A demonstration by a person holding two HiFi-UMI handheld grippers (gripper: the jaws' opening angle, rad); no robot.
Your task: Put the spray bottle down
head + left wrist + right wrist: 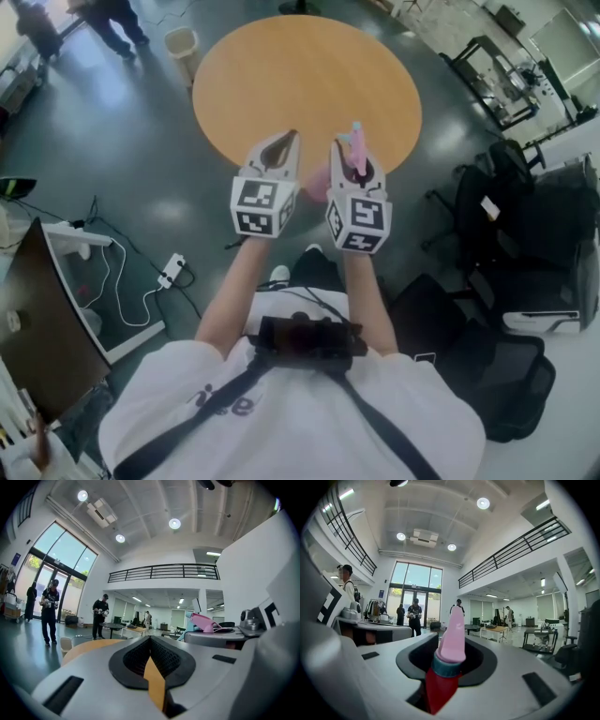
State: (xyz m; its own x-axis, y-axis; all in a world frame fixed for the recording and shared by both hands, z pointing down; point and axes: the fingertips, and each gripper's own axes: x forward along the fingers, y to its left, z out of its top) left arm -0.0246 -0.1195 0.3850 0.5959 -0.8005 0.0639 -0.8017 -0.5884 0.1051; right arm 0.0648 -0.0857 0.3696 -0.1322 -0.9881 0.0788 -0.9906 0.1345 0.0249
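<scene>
My right gripper (349, 150) is shut on the spray bottle (356, 142), which has a pink spray head, a teal collar and a red body. In the right gripper view the spray bottle (451, 641) stands upright between the jaws of the right gripper (449, 656), its head poking above them. My left gripper (284, 141) is beside it on the left, shut with nothing in it. In the left gripper view the left gripper (151, 644) shows its pads pressed together, and the bottle's pink head (206, 622) shows to the right. Both grippers hover at the near edge of a round wooden table (309, 66).
A pale waste bin (181, 40) stands on the floor beyond the table's left side, with people (112, 23) walking near it. Black chairs (525, 216) crowd the right. A desk (42, 319) and a power strip (172, 269) with cables lie at the left.
</scene>
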